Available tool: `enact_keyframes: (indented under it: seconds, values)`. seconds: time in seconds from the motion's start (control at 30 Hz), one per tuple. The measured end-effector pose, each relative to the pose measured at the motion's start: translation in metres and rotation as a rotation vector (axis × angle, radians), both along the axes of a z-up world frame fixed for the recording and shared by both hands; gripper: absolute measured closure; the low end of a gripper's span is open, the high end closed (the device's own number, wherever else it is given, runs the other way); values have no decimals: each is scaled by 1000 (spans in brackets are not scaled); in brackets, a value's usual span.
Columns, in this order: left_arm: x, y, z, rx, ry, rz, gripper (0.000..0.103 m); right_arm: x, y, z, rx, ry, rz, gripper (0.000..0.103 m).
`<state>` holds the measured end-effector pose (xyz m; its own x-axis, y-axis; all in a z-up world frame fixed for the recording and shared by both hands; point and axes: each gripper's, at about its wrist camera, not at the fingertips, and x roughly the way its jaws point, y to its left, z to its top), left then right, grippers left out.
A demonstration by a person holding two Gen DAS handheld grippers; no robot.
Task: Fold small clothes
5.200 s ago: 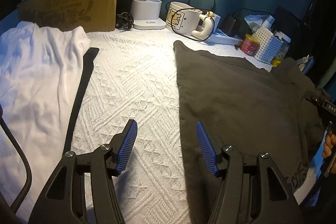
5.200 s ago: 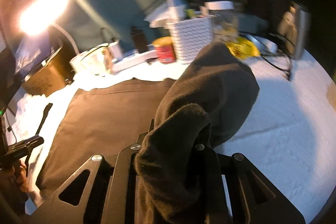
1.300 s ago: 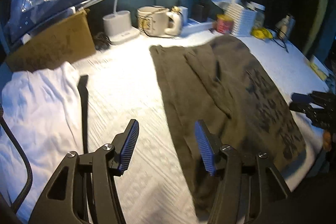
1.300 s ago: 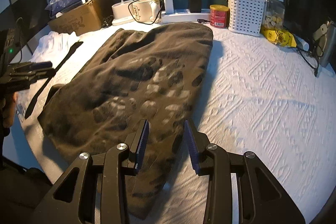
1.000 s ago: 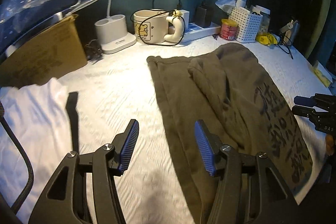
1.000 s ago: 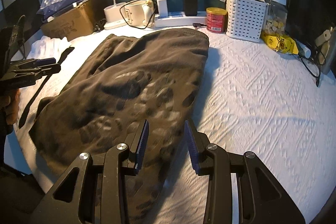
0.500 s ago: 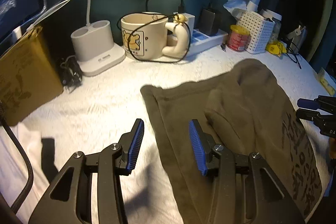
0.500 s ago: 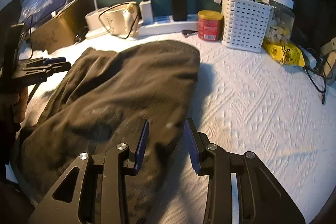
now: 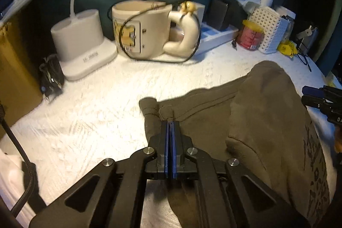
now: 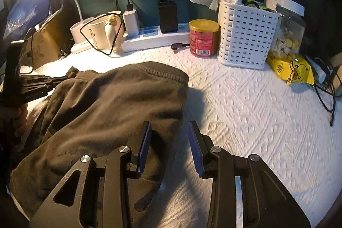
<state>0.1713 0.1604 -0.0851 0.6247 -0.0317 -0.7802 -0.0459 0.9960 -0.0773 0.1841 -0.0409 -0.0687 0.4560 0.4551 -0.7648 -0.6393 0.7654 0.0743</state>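
Observation:
A dark olive garment [image 9: 267, 121] with printed lettering lies folded lengthwise on the white textured cover [image 10: 256, 121]. My left gripper [image 9: 170, 121] is shut on the garment's far left corner, where the hem bunches up at the fingertips. In the right wrist view the same gripper [image 10: 53, 79] shows at the garment's [image 10: 106, 104] left far corner. My right gripper [image 10: 168, 127] stands open above the garment's right edge, its left finger over the cloth and its right finger over the cover, with nothing pinched. Its tips [image 9: 307, 94] enter the left wrist view from the right.
Along the back wall stand a lamp base [image 9: 83, 44], a cream mug [image 9: 141, 29] wrapped in cable, a power strip [image 10: 154, 37], a red can [image 10: 203, 41], a white basket [image 10: 245, 35] and a yellow packet [image 10: 292, 69]. A cardboard box [image 9: 12, 61] and white cloth [image 9: 8, 172] lie left.
My left gripper moved forward to the garment's far left corner and closed on it. My right gripper moved forward along the right edge and stayed open.

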Motion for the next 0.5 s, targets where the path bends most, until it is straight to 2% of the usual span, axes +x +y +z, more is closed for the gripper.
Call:
enact_keyframes:
  seconds: [0.2, 0.33, 0.43, 0.5]
  values:
    - [-5, 12, 13, 26, -102, 76, 102, -1, -4, 8, 49, -35, -15, 65]
    - [5, 16, -2, 21, -55, 88, 102, -1, 1, 7, 42, -34, -9, 65]
    - [4, 18, -1, 17, -60, 89, 101, 1, 2, 3, 33, -25, -10, 65]
    - [6, 19, -4, 26, -10, 102, 97, 2, 3, 0, 23, -16, -21, 65]
